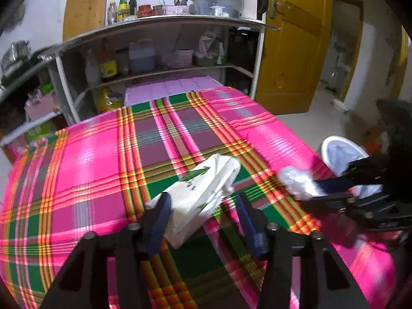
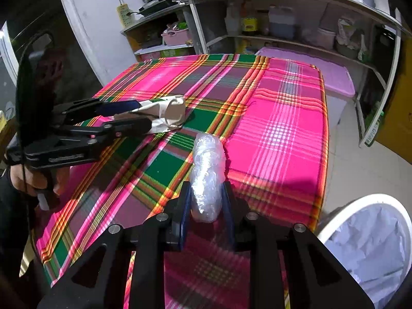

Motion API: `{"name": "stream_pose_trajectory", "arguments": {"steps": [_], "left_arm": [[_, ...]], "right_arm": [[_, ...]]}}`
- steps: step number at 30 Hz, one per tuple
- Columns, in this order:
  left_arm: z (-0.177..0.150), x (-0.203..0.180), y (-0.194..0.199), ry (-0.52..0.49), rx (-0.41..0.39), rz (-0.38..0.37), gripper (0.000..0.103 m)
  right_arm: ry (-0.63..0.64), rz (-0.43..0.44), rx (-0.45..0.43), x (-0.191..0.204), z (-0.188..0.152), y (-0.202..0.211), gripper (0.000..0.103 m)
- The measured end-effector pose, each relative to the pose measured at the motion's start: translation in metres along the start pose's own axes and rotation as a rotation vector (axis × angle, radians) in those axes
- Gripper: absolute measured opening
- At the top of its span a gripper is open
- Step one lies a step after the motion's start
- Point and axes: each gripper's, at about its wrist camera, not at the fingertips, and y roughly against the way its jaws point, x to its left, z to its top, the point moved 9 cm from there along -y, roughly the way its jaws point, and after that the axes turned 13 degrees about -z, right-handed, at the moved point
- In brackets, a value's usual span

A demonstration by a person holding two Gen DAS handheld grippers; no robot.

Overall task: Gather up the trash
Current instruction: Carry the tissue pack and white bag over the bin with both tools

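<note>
Pink plaid tablecloth (image 2: 278,118) covers the table under both grippers. At nine o'clock in the right wrist view, a hand (image 2: 31,177) grips the handle of the left gripper (image 2: 144,114), which reaches level across the cloth towards three o'clock. Its jaws stand partly apart around a crumpled white paper bag (image 2: 170,113) lying on the cloth; one pad touches the bag's edge, and whether both press on it I cannot tell. Raised lettering on that gripper's black body is too blurred to read. In the left wrist view the bag (image 1: 203,193) carries green leaf marks and small dark characters, also unreadable.

At six o'clock the right gripper (image 2: 207,200) tilts down over the table's near edge, its jaws clamped on a wad of clear plastic wrap (image 2: 207,175) that stands up between the blue pads. At four o'clock, just beside the table, a white bin (image 2: 360,203) with a pale liner sits open.
</note>
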Motion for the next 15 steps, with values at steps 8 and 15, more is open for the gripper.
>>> {"name": "stream_pose_trajectory", "arguments": {"steps": [8,15], "left_arm": [[-0.005,-0.015,0.002,0.0,-0.003,0.01,0.017],[-0.013,-0.043,0.028,0.079,-0.074,0.01,0.016]], "right_arm": [[-0.03,-0.001,-0.015,-0.008,-0.007,0.013,0.024],[-0.065,0.0,-0.053,-0.015,-0.016,0.04,0.024]]}}
